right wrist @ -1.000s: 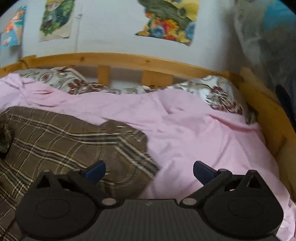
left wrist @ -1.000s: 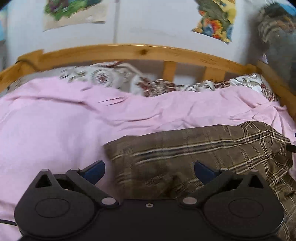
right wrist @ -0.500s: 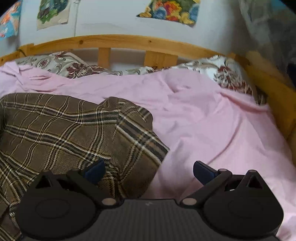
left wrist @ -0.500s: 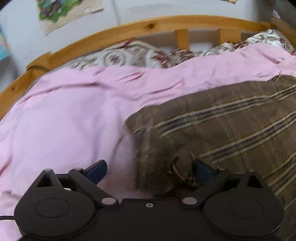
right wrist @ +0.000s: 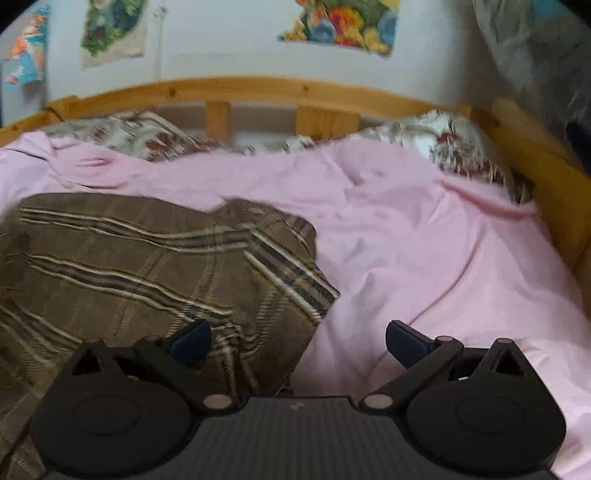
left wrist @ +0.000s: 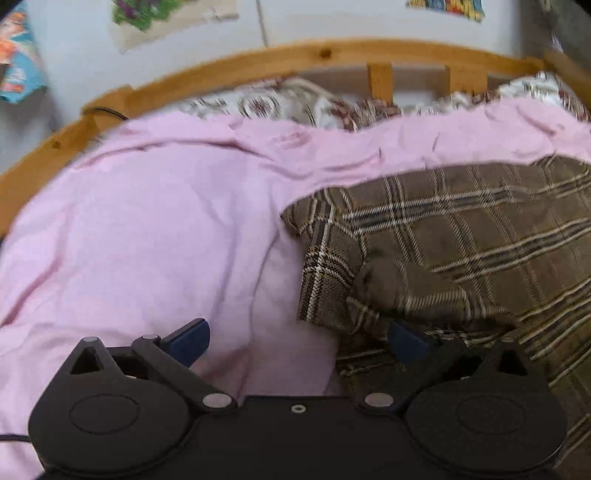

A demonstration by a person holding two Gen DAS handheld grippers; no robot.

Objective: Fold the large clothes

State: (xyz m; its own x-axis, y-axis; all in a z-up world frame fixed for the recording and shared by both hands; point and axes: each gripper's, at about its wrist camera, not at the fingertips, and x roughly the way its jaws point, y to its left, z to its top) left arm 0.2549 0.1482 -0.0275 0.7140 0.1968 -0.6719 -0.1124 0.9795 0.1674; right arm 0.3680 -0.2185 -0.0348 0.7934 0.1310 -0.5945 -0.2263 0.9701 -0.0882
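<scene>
A brown plaid garment point(left wrist: 461, 236) lies bunched on the pink sheet point(left wrist: 147, 229), filling the right half of the left wrist view. My left gripper point(left wrist: 299, 339) is open at the garment's left edge; its right fingertip point(left wrist: 406, 341) sits under a raised fold, its left one over bare sheet. In the right wrist view the same garment point(right wrist: 129, 266) covers the left half. My right gripper point(right wrist: 297, 339) is open at the garment's right edge, with the left fingertip point(right wrist: 192, 341) over plaid cloth and the right one over the sheet point(right wrist: 424, 240).
A curved wooden bed rail point(left wrist: 258, 62) runs along the far side, and a wooden side rail point(right wrist: 546, 166) rises at the right. Floral pillows point(right wrist: 122, 133) lie against the rail. Posters point(right wrist: 340, 22) hang on the white wall behind.
The left gripper has moved left and forward to the garment's left edge, where a fold has lifted by its right finger. The right gripper has shifted a little along the right edge. Both stay open.
</scene>
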